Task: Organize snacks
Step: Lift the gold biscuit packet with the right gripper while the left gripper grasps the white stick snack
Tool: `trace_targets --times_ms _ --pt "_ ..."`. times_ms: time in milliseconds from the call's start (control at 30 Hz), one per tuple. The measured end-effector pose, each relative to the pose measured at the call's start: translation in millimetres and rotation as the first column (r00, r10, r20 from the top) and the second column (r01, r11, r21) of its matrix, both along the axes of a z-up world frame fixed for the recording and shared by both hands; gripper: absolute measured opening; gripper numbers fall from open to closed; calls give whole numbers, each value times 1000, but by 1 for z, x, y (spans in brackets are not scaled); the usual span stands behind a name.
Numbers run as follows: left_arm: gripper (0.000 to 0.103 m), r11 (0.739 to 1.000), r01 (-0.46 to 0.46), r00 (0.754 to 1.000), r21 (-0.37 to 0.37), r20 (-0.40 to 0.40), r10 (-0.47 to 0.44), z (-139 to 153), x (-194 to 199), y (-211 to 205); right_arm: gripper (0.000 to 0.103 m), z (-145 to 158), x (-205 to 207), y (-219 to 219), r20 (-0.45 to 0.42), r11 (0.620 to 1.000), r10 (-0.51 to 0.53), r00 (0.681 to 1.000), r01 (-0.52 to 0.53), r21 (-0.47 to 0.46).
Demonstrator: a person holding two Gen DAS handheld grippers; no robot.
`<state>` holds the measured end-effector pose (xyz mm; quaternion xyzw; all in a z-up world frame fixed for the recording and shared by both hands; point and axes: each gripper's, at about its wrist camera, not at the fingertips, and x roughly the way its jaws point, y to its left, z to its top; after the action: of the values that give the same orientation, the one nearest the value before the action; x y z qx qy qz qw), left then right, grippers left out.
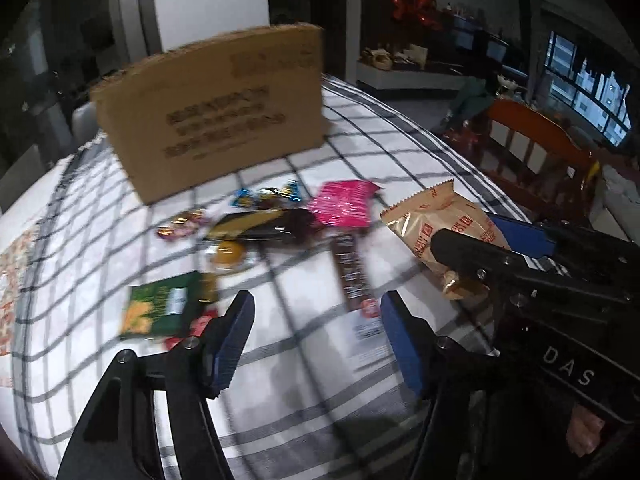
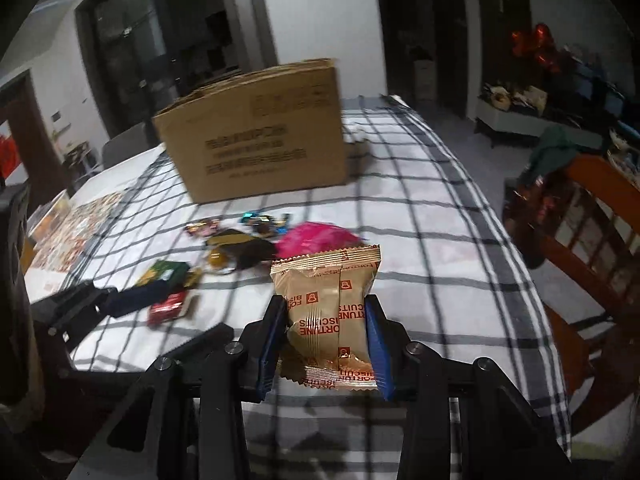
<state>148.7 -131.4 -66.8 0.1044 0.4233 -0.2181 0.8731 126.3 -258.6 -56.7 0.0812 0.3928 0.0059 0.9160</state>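
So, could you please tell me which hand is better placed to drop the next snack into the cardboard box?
The right. Its tool is already shut on the gold biscuit packet, with the cardboard box straight ahead. The left tool is open and empty above the tablecloth.

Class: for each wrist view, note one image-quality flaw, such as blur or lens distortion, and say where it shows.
Left wrist view: motion blur smears the print on the cardboard box; the fisheye bends the checked tablecloth lines. Right wrist view: the biscuit packet in the right claw is sharp, the snacks behind it are blurred.
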Motion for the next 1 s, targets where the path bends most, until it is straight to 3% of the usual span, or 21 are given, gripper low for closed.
trace_targets --times_ms 200,433,800,1000 --pt "46 1000 -9 997 -21 -72 7 -20 13 -19 40 -11 3 -21 -7 999 -39 999 39 7" --pt "33 1000 -2 999 8 -43 2 -28 15 -36 40 -24 4 -31 -21 998 -32 999 33 56" --pt "21 1000 -25 997 -13 -80 24 -36 23 -31 40 -27 3 -24 -32 998 -2 999 4 70" --pt "21 999 -15 997 -51 -73 11 -20 8 -25 40 -12 -5 -18 -4 998 10 1000 -9 69"
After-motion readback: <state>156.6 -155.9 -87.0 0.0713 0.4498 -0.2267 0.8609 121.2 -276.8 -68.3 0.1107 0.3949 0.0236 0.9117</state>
